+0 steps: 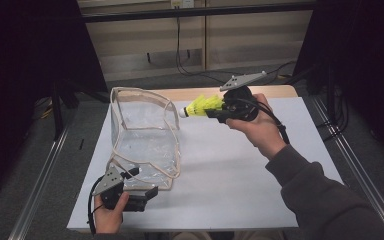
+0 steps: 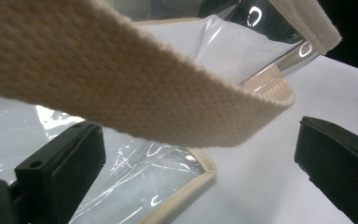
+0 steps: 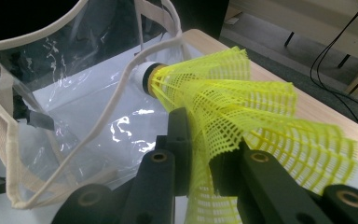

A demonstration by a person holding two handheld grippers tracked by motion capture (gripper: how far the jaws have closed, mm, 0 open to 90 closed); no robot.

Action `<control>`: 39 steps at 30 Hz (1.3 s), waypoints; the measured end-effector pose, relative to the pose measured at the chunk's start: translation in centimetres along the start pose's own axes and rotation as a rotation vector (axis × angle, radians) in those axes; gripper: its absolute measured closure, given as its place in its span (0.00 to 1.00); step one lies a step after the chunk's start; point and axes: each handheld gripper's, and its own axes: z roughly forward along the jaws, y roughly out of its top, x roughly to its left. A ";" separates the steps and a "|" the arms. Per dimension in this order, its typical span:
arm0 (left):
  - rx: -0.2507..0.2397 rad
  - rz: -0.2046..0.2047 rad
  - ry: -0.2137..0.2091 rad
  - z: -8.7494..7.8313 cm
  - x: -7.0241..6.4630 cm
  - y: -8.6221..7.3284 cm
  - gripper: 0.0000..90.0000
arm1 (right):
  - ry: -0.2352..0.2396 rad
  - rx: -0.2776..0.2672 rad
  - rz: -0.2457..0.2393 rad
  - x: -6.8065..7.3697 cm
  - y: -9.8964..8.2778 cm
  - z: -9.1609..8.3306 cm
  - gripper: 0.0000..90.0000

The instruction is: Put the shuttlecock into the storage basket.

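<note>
- The yellow shuttlecock (image 1: 202, 105) hangs in the air above the far part of the table, its white cork tip pointing left toward the open top of the clear bag (image 1: 142, 135), just beside the bag's rim.
- The right gripper (image 1: 219, 111) has its jaws nearly closed, pinching the shuttlecock's mesh skirt (image 3: 242, 116) between them.
- The clear bag stands upright on the white table (image 1: 230, 175), left of centre, edged in cream webbing.
- The left gripper (image 1: 147, 192) sits at the bag's near corner, jaws spread wide; the bag's webbing strap (image 2: 121, 84) crosses above the gap, with neither pad pressing on it.
</note>
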 end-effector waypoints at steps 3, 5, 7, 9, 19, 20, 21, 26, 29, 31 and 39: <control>0.002 0.001 0.001 0.0 0.0 0.0 0.02 | -0.004 0.001 -0.006 0.1 0.4 0.2 0.89; 0.000 -0.001 -0.002 0.0 0.0 0.0 0.02 | -0.001 -0.002 -0.001 0.0 0.6 0.2 0.89; -0.001 -0.001 -0.001 0.0 0.0 0.0 0.02 | -0.006 -0.002 -0.001 0.0 0.8 0.3 0.89; -0.001 0.000 -0.006 0.0 0.0 0.0 0.02 | -0.010 0.001 -0.002 0.0 1.0 0.4 0.89; -0.002 0.000 -0.005 0.0 0.0 0.0 0.02 | -0.003 0.002 -0.026 0.8 2.3 0.8 0.89; -0.007 -0.005 -0.007 0.0 0.0 0.0 0.02 | 0.001 -0.003 -0.025 1.0 2.4 0.9 0.89; -0.007 -0.005 -0.007 0.0 0.0 0.0 0.02 | 0.004 -0.004 -0.027 1.0 2.5 1.0 0.89; -0.008 -0.004 -0.006 -0.1 0.0 0.0 0.02 | 0.007 0.002 -0.030 1.4 2.9 1.5 0.89; -0.006 -0.001 -0.005 -0.1 0.0 0.0 0.02 | 0.009 0.002 -0.031 1.7 3.1 1.8 0.89; -0.008 -0.002 -0.006 -0.1 0.0 0.0 0.02 | 0.010 0.001 -0.035 1.9 3.3 2.0 0.89; -0.008 -0.002 -0.007 0.0 0.0 0.0 0.02 | 0.026 0.010 -0.055 3.4 3.9 3.1 0.89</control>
